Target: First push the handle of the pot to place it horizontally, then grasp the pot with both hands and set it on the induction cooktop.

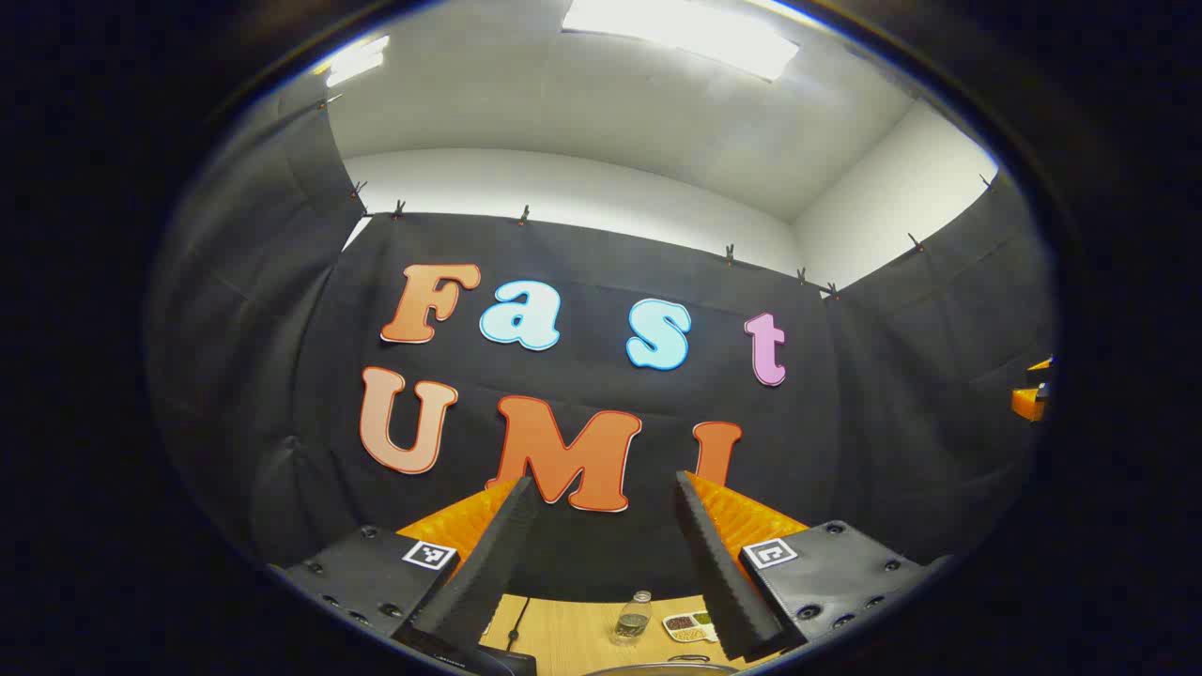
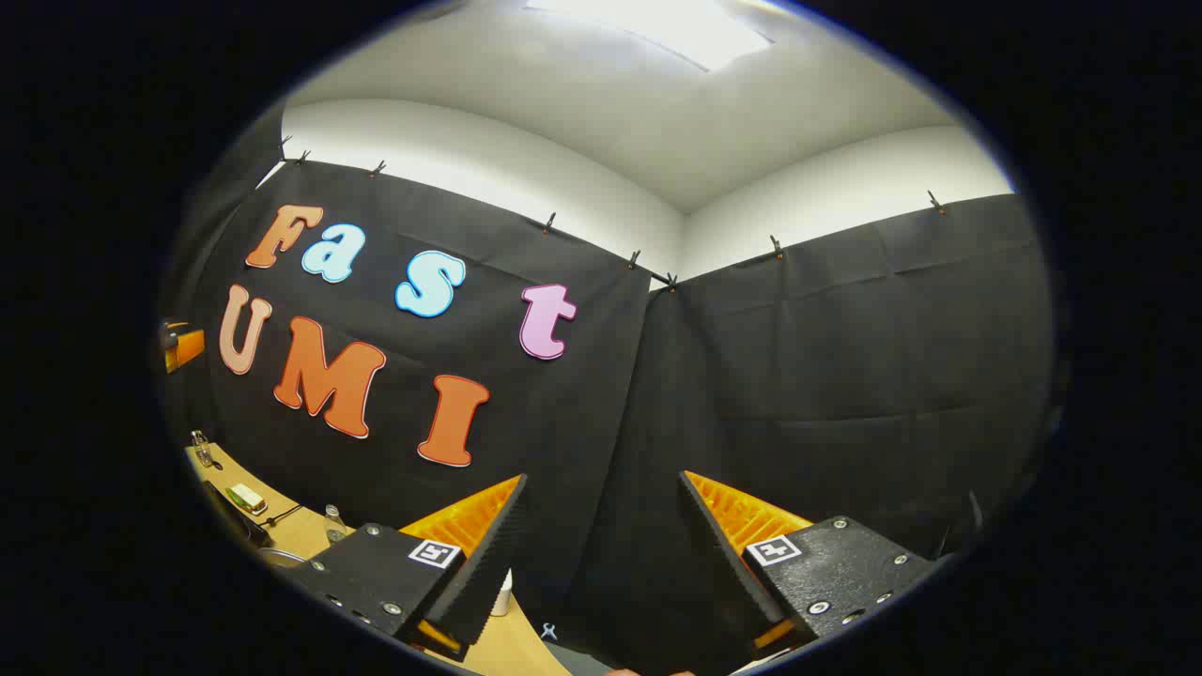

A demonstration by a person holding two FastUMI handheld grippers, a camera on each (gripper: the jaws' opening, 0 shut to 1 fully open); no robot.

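Two grippers raised, left gripper [image 1: 601, 488] fingers apart, right gripper [image 2: 601, 483] fingers apart, pot [image 1: 657, 668] rim below left fingertips.

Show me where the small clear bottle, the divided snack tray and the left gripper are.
small clear bottle [image 1: 635, 620], left gripper view, on its body.
divided snack tray [image 1: 686, 625], left gripper view, on its compartments.
left gripper [image 1: 601, 493], left gripper view, between fingertips.

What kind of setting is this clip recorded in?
Most likely a staged recording booth, not a home kitchen. Black cloth is clipped up as walls below a white ceiling with a light panel. A wooden table holds a small bottle and a tray of sorted bits.
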